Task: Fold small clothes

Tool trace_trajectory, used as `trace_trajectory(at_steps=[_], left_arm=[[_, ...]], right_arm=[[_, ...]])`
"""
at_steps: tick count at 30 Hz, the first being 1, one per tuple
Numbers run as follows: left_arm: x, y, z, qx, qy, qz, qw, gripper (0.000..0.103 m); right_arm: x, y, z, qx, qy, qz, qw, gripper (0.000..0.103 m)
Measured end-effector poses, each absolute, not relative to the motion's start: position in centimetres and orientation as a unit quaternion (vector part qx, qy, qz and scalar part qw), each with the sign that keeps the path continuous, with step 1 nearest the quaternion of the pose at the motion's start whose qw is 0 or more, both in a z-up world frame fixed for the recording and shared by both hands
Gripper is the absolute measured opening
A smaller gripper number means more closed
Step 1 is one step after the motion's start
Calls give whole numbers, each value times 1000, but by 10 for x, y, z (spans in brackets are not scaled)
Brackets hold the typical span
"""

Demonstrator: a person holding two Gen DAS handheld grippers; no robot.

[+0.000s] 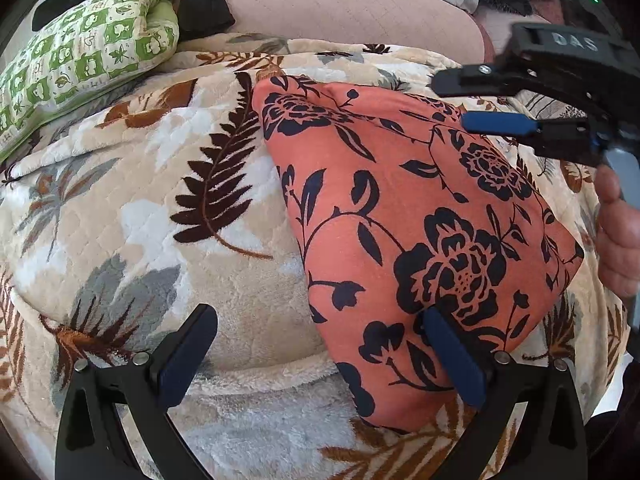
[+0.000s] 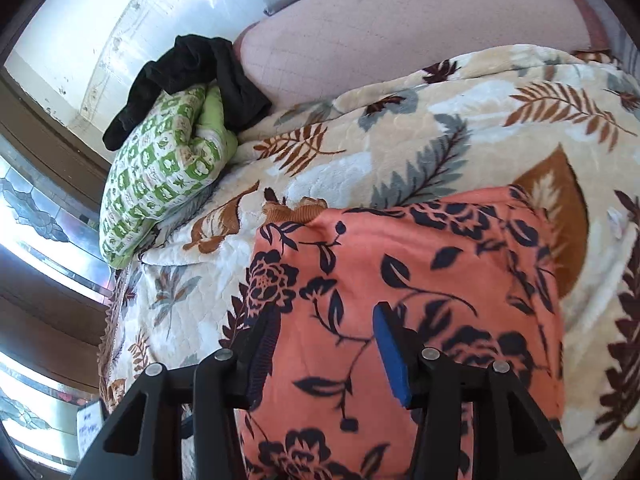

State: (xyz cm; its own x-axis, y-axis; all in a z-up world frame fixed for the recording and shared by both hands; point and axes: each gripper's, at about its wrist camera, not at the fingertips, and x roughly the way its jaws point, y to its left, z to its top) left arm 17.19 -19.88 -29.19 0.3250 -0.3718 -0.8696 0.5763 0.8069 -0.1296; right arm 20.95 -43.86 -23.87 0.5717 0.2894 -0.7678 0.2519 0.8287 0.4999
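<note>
The orange floral cloth lies folded flat on the leaf-patterned blanket, filling the centre and the 3 o'clock side of the left wrist view, its long edge running from 12 toward 6 o'clock. The left gripper stands at 6 o'clock with its jaws wide apart, holding nothing: one blue-padded finger is over bare blanket, the other sits over the cloth's lower corner, though contact there cannot be told. The right gripper comes in from 2 o'clock above the cloth's far edge, the person's hand gripping its handle at 3 o'clock. In the right wrist view the right gripper is at 6 o'clock, jaws parted over the cloth with fabric showing between the fingers and nothing pinched. A green patterned pillow lies at 9 to 10 o'clock on the blanket, with a black garment draped over its top end, and a pink cushion rises behind at 12 o'clock
</note>
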Motion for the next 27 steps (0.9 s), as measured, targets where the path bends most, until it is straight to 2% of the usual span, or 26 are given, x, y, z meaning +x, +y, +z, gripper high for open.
trace_trajectory(at_steps=[6, 14, 18, 25, 27], left_arm=[[168, -193, -274, 80, 483, -315, 813, 103], [194, -180, -274, 19, 492, -303, 816, 103], [202, -186, -300, 42, 531, -285, 797, 103], [189, -200, -291, 83, 496, -287, 815, 103], [187, -203, -290, 88, 491, -292, 816, 103]], right_arm=[[147, -463, -221, 288, 435, -42, 852, 52], [106, -492, -244, 363, 433, -31, 825, 53], [111, -499, -281, 380, 481, -28, 790, 53], [103, -518, -265, 396, 437, -9, 807, 54], [102, -525, -261, 402, 422, -8, 812, 61]])
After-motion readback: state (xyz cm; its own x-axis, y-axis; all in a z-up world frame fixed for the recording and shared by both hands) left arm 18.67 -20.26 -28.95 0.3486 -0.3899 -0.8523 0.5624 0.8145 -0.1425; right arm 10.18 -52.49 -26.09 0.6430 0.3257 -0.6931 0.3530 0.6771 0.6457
